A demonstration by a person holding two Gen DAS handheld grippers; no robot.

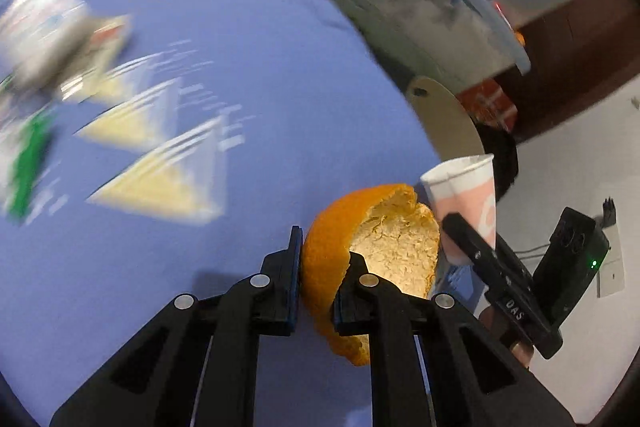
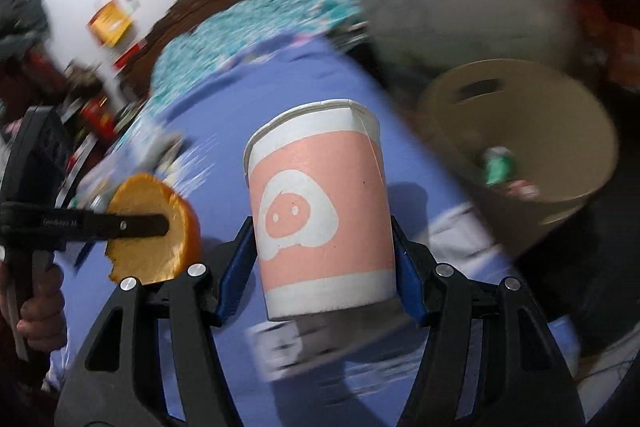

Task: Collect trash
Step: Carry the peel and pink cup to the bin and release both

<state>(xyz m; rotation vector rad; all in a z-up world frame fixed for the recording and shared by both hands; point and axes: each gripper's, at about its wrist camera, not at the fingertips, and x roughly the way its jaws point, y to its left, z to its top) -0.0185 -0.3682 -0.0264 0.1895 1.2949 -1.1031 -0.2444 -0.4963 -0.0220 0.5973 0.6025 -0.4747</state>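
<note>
L gripper [image 1: 316, 267] pinched the orange peel [image 1: 376, 247] by its edge, lower centre; R gripper [image 2: 324, 251] clamped the paper cup [image 2: 320, 203] upright, mid-frame. Both carried at once, prob. to drop together into the tan bin [image 2: 592, 131], upper right, w/ trash inside.

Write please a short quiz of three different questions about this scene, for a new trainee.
1. True or false: the left gripper is clamped on a piece of orange peel.
2. What does the right gripper hold? A) a green can B) a pink and white paper cup C) nothing
3. Fill in: the beige bin stands beside the surface covered with a ____ cloth.

Key
1. True; the peel sits between its fingers.
2. B; the paper cup is upright between the blue pads.
3. Blue; the bin already has some trash inside.
</note>
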